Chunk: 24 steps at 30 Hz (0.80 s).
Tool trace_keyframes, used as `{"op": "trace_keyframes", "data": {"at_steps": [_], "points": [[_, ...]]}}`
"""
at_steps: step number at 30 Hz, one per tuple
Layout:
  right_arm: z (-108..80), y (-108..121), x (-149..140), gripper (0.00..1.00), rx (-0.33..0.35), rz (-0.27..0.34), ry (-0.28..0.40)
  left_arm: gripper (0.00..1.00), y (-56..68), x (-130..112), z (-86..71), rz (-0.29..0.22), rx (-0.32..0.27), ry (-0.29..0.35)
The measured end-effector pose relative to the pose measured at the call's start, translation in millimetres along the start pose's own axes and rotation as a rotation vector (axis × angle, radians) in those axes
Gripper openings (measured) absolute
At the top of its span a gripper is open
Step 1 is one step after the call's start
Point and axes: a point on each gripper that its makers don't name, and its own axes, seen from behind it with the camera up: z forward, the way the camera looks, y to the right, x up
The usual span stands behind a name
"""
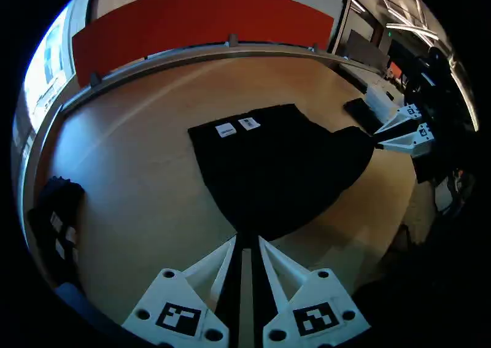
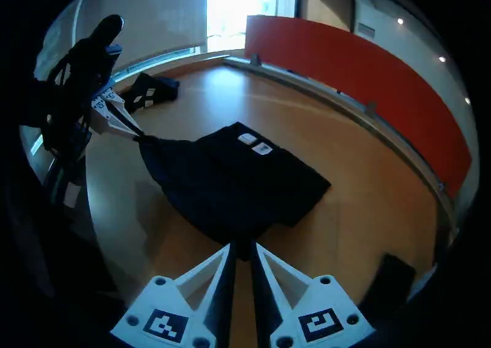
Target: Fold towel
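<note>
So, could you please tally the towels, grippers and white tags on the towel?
Towel: 1
Grippers: 2, left gripper and right gripper
Tags: 2
Total: 5

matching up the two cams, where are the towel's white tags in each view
left gripper view: tags sit just above centre, slightly left, at the towel's far edge.
right gripper view: tags sit near centre, on the towel's top side toward the red panel.
shared landmark: the red panel behind the table's far rim.
</note>
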Motion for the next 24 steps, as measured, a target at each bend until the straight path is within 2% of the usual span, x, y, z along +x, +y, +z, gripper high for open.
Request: {"op": "trace_keyframes", "data": {"at_steps": [11, 18, 24], "points": [[-28.4, -14.3, 10.9, 0.16, 0.041, -0.004, -0.021, 0.1, 11.1, 1.4, -32.6, -0.014, -0.02, -0.012], [-42.6, -17.4, 11.2, 0.16, 0.056, 0.013, -0.042, 0.1, 15.7, 6.6, -44.4, -0.027, -0.03, -0.01], [-47.0, -18.9, 12.4, 0.16, 0.06, 0.014, -0.047, 0.1, 18.0, 7.9, -48.1, -0.03, -0.037, -0.012]]}}
